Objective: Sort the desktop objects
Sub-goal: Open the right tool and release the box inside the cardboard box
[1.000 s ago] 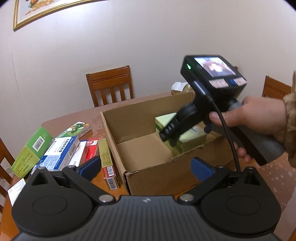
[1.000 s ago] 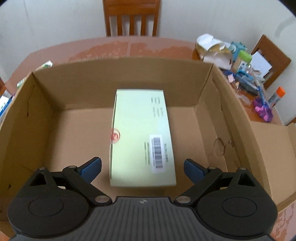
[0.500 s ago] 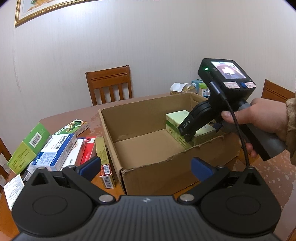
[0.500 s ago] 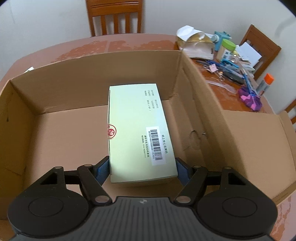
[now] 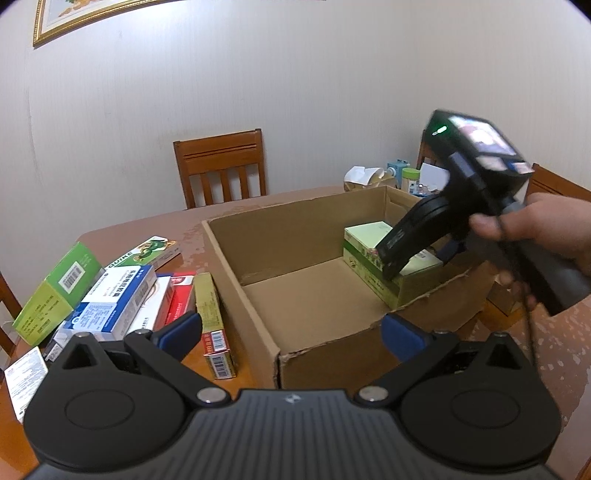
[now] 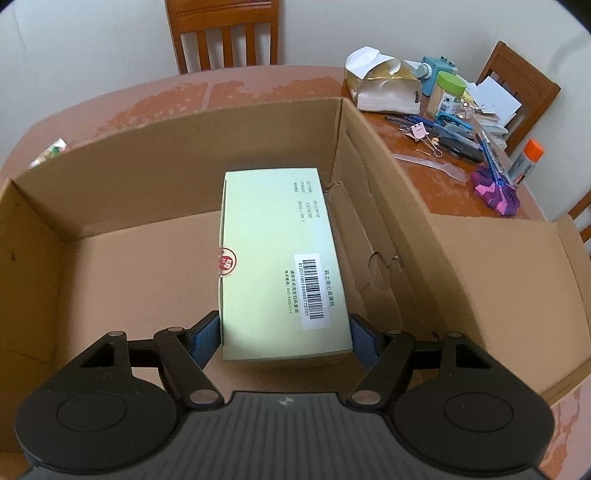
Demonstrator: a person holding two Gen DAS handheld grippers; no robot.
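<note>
Cardboard box [image 6: 369, 155] sits open on the brown counter [image 6: 266, 83], and a pale green box [image 6: 280, 258] lies inside it, close to the right wall. The right gripper [image 6: 282, 338] reaches down into the cardboard box and pinches the near end of the pale green box, with 1 blue pad on each long side. A barcode sticker faces up on the top of that box, and a round red mark sits on its left edge. In the left wrist view, a person's hand [image 5: 535, 225] holds the handle of the right gripper, and its black arms hide part of the pale green box.

The left gripper [image 5: 291, 330] hangs over the near edge of the cardboard box with its blue pads spread wide and nothing between them. To the left of the cardboard box, small boxes lie in a pile on the counter: a blue and white box [image 5: 110, 299], a bright green box [image 5: 59, 288], a red box [image 5: 181, 299] and a thin yellow box [image 5: 212, 321] just beside the cardboard wall.

On the far right of the counter are pens [image 6: 436, 127], a green-lidded jar [image 6: 447, 94], a purple comb [image 6: 496, 190] and a torn paper bag [image 6: 384, 86]. A wooden chair [image 6: 221, 33] stands behind the counter.
</note>
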